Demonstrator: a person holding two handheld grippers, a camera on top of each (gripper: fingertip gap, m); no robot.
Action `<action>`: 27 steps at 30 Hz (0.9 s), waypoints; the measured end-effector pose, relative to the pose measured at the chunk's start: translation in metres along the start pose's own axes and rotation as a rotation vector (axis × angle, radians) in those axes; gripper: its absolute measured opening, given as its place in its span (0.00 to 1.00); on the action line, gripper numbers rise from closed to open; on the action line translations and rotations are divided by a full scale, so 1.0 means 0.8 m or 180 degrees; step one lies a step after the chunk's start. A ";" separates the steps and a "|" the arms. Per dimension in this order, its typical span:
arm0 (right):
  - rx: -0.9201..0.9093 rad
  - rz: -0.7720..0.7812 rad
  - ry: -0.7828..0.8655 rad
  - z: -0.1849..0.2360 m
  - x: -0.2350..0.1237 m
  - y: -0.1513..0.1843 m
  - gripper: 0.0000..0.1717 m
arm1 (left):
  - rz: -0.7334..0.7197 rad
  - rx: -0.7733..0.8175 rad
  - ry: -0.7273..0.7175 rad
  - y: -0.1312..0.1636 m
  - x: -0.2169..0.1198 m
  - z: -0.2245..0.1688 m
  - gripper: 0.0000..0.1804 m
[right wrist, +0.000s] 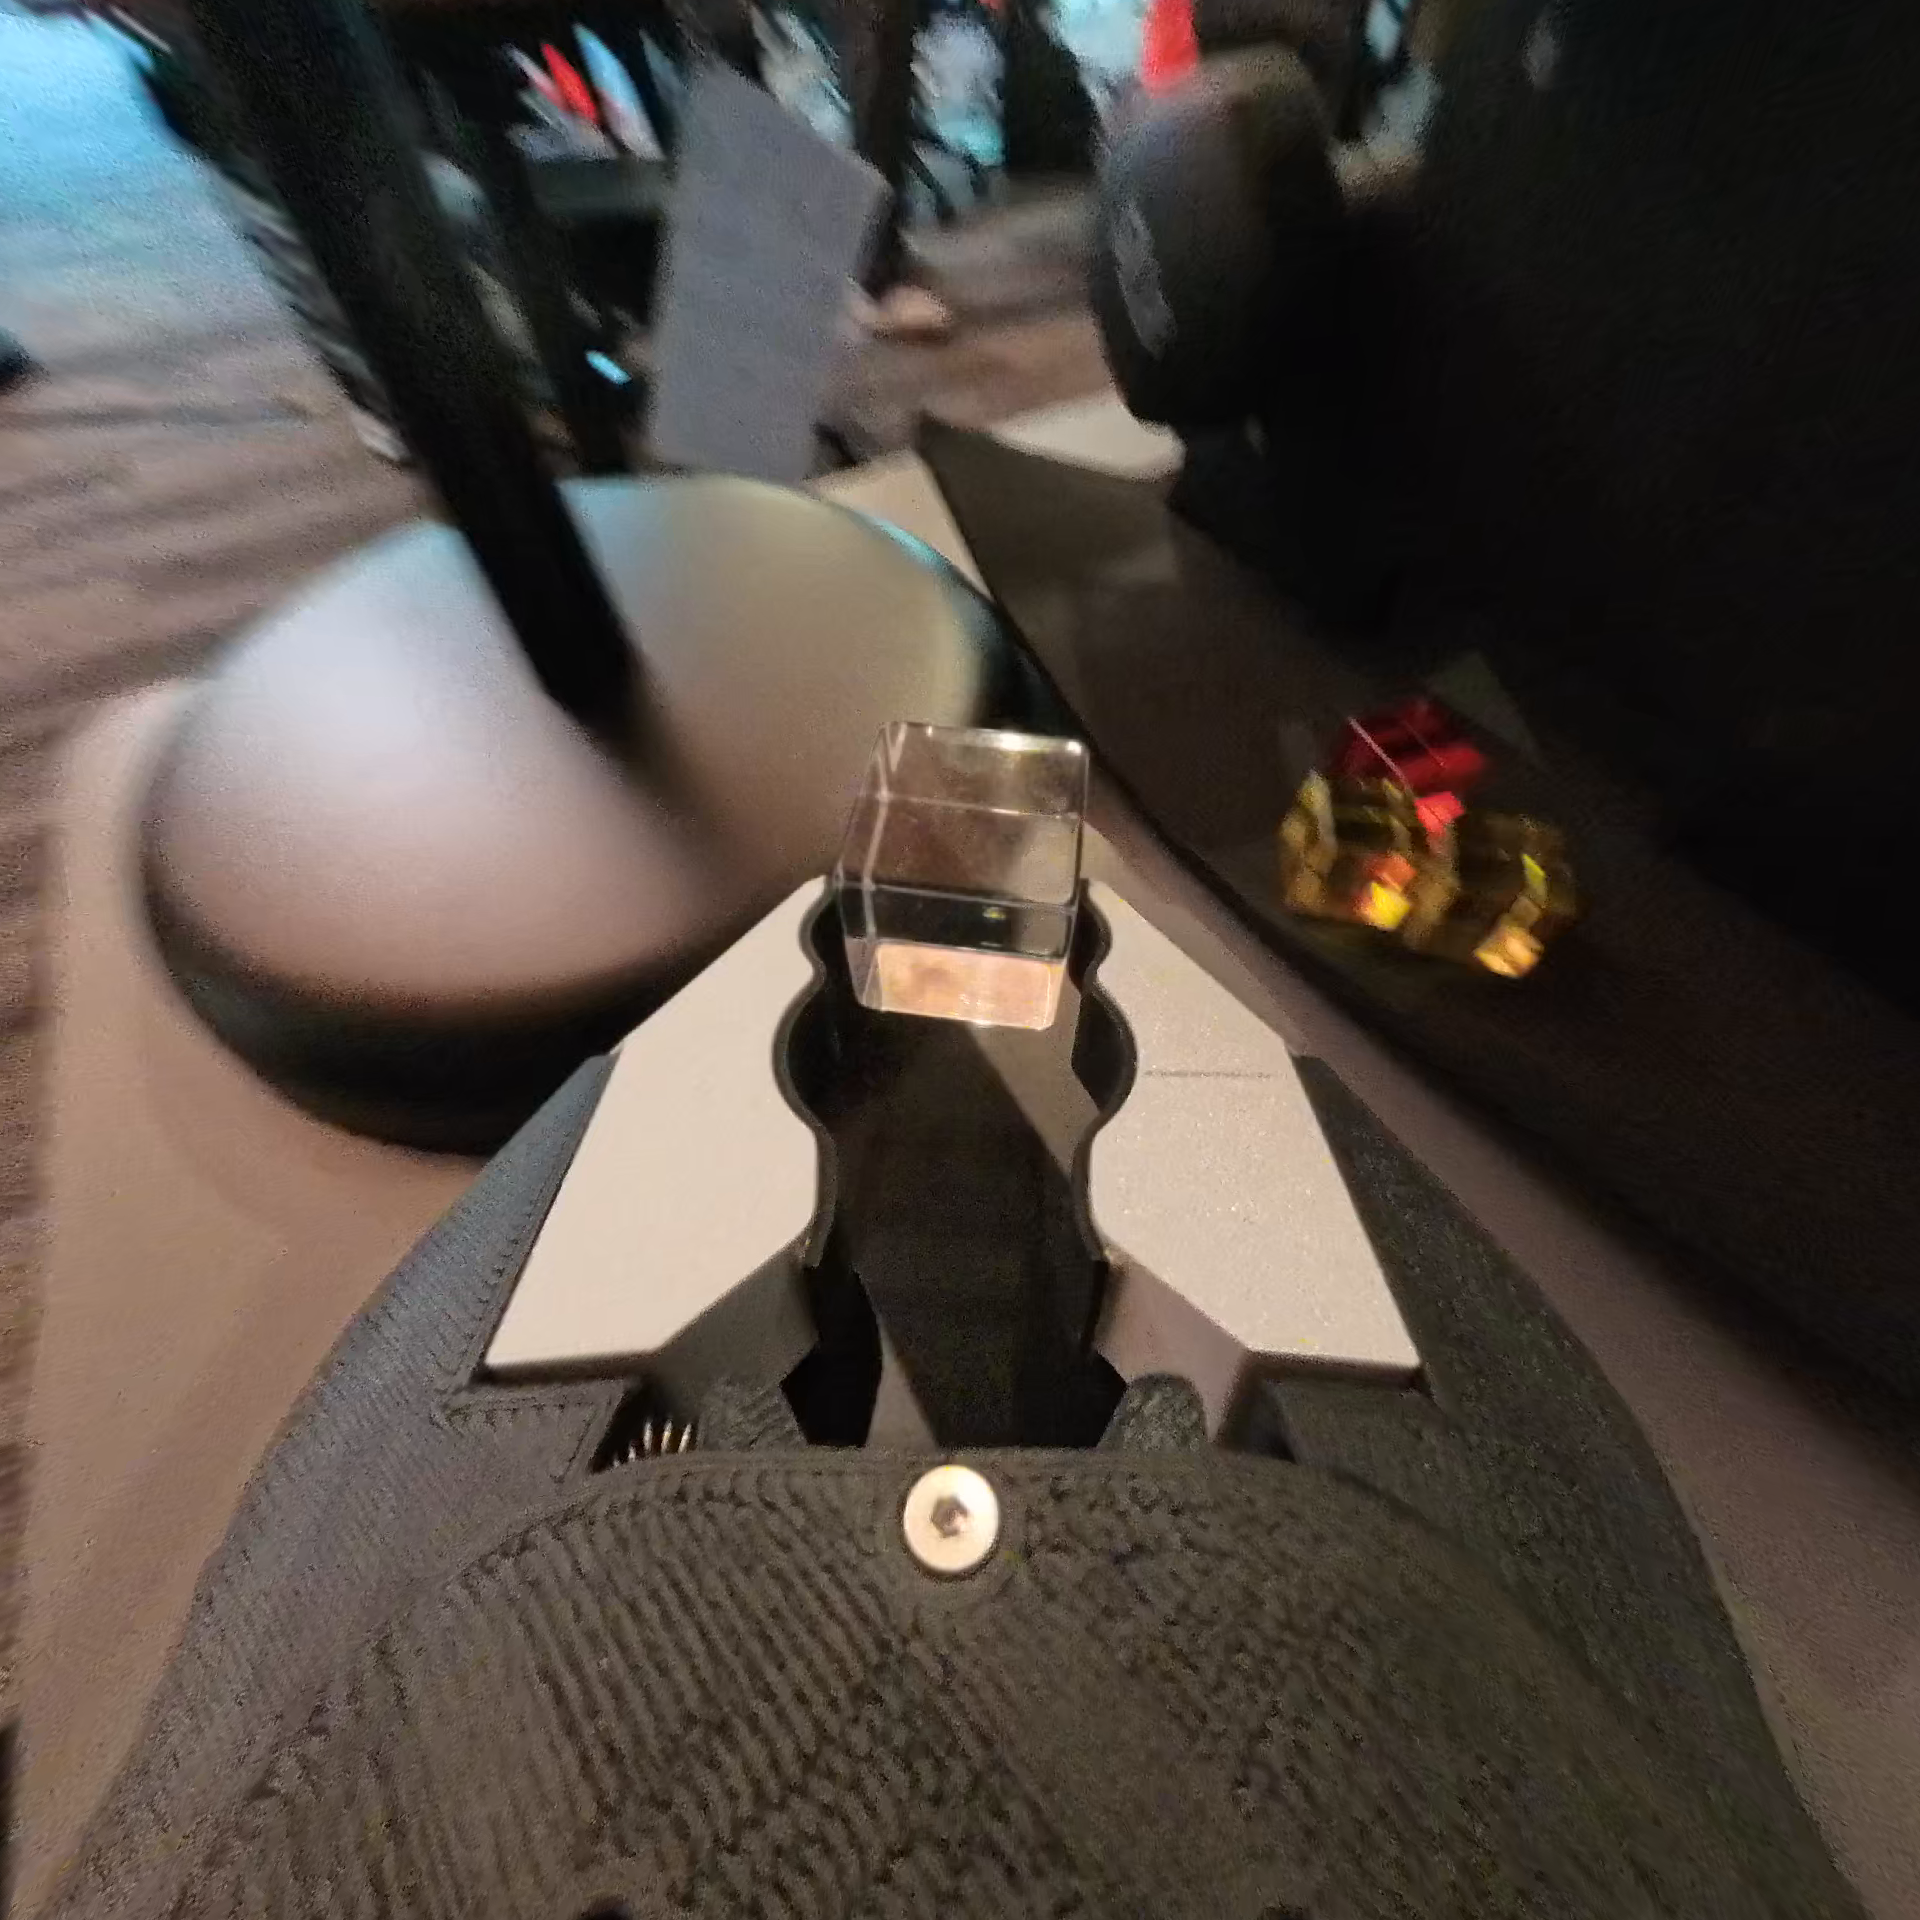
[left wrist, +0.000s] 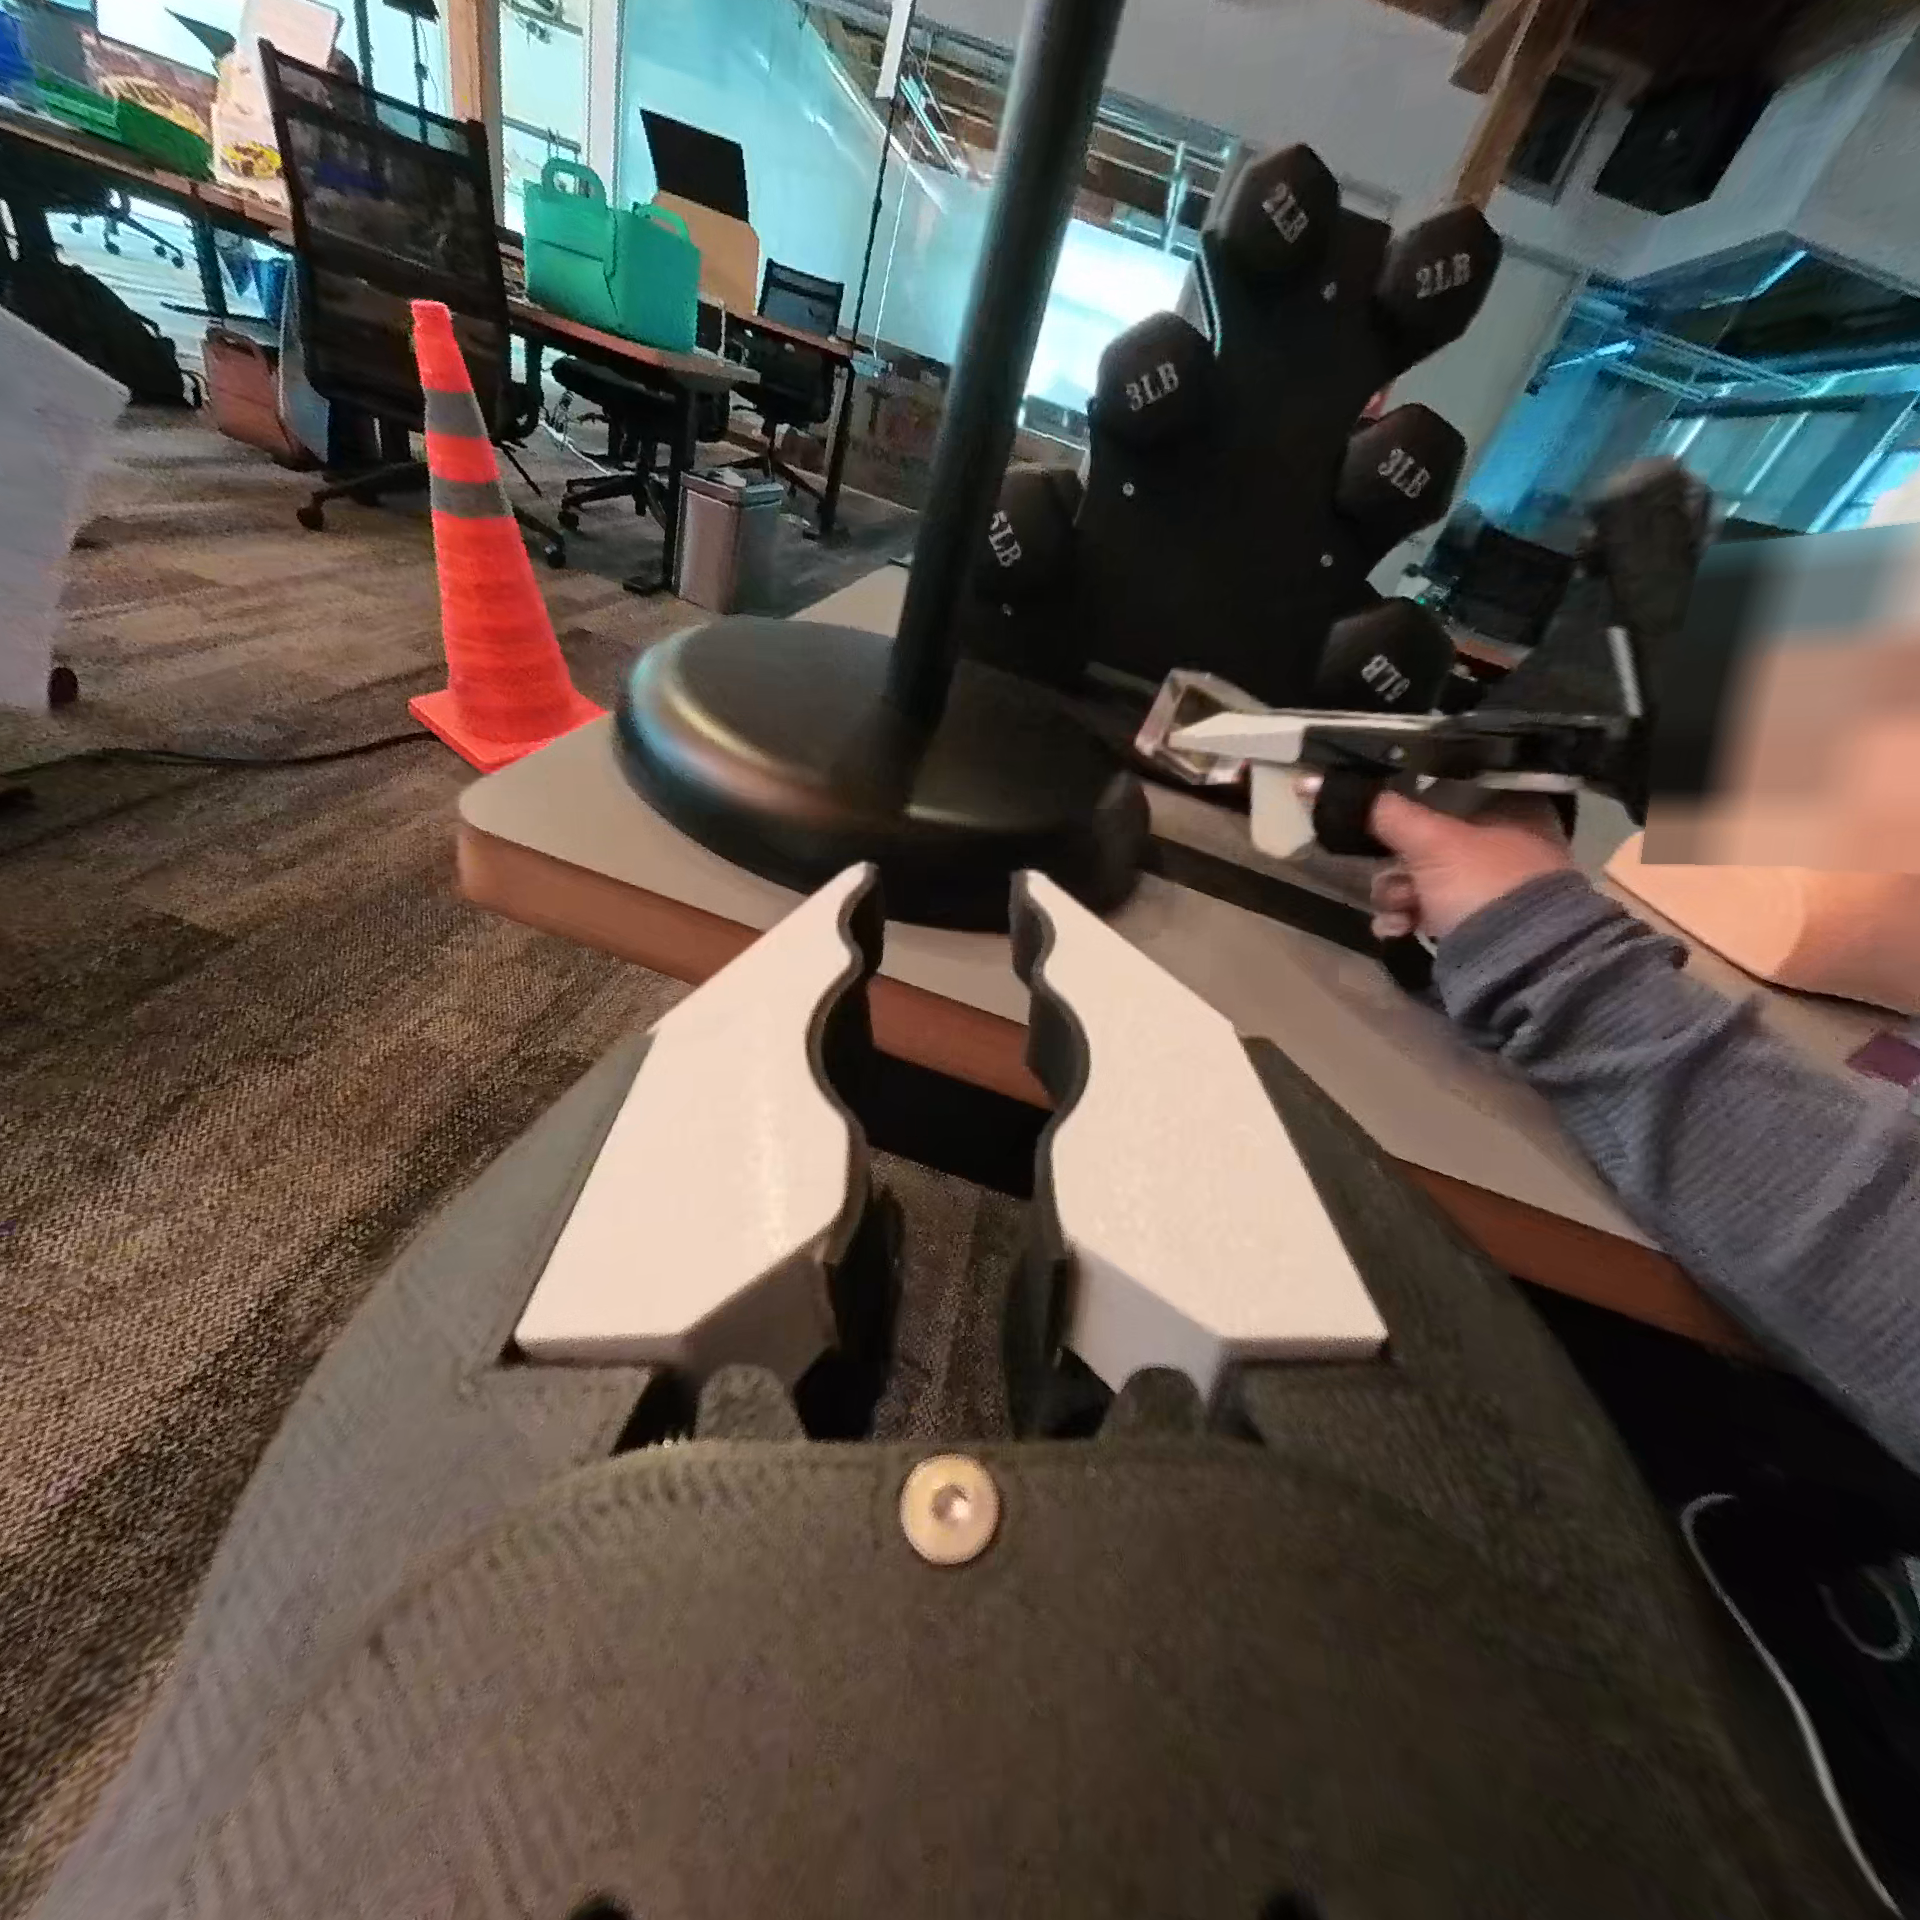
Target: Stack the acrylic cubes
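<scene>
Clear cube (right wrist: 961, 883), a transparent block with sharp polished faces, sits clamped between the fingertips of the right gripper (right wrist: 961, 925), both pads pressing on its sides and most of the block jutting past the tips. The left wrist view shows the same gripper (left wrist: 1210, 732) held level above the table (left wrist: 582, 821), with a hand (left wrist: 1455, 862) on its grip and the block at its tip.

Beside it stands the round black base (left wrist: 790, 727) of a stand, its black pole (left wrist: 997, 343) rising out of view. Farther along a dark strip (right wrist: 1195, 686) of the table lies a cluster of small red and yellow blocks (right wrist: 1423, 842), and a rack of black dumbbells (left wrist: 1278, 416) stands behind.

The left gripper (left wrist: 945, 914) hangs off the table's near edge, fingers slightly apart, nothing between them.

The likeliest trouble is slip: the smooth faces are held only near the tips, so a jolt or a brush against the base could twist the block loose and drop it onto the table. Motion blur in the right wrist view suggests quick movement, which raises that risk.
</scene>
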State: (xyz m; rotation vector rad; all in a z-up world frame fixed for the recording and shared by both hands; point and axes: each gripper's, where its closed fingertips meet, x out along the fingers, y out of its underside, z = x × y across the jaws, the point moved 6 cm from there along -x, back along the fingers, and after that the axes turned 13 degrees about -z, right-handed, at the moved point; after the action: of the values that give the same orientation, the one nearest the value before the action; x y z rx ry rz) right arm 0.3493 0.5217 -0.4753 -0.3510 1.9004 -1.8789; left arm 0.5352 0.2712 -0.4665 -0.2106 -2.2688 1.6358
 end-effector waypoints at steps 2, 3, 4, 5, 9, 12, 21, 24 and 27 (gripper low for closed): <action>0.0029 -0.0278 -0.0265 0.022 0.000 -0.013 0.25 | 0.0003 -0.0011 -0.0023 -0.001 0.002 0.007 0.13; 0.0029 -0.0369 -0.0438 0.034 0.002 -0.018 0.24 | 0.0005 -0.0025 -0.0029 -0.001 0.004 0.010 0.13; 0.0060 -0.0402 -0.0622 0.047 0.006 -0.020 0.24 | -0.0002 -0.0028 -0.0042 0.000 0.005 0.012 0.12; 0.0076 -0.0361 -0.0825 0.059 0.012 -0.019 0.24 | -0.0002 -0.0028 -0.0056 0.000 0.006 0.015 0.12; -0.0159 -0.0072 -0.1475 0.095 0.034 -0.006 0.24 | 0.0028 -0.0022 -0.0075 0.003 0.013 0.023 0.12; -0.0359 0.0054 -0.1696 0.100 0.047 0.000 0.24 | 0.0017 0.0058 -0.0058 0.003 0.020 0.030 0.12; -0.0744 0.0138 -0.2590 0.097 0.052 -0.003 0.24 | 0.0046 -0.0005 0.0364 0.016 0.082 0.037 0.14; -0.0814 0.0252 -0.2937 0.096 0.061 -0.005 0.24 | 0.0129 0.0099 0.0728 0.012 0.106 0.022 0.17; -0.0836 0.0263 -0.3034 0.094 0.069 -0.007 0.27 | 0.0330 0.0064 0.1012 0.013 0.131 0.009 0.33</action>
State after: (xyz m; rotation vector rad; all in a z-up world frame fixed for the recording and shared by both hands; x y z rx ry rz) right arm 0.3365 0.4295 -0.4753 -1.0146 1.4247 -1.0656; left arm 0.4340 0.3012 -0.4593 -0.5502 -2.0295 1.5470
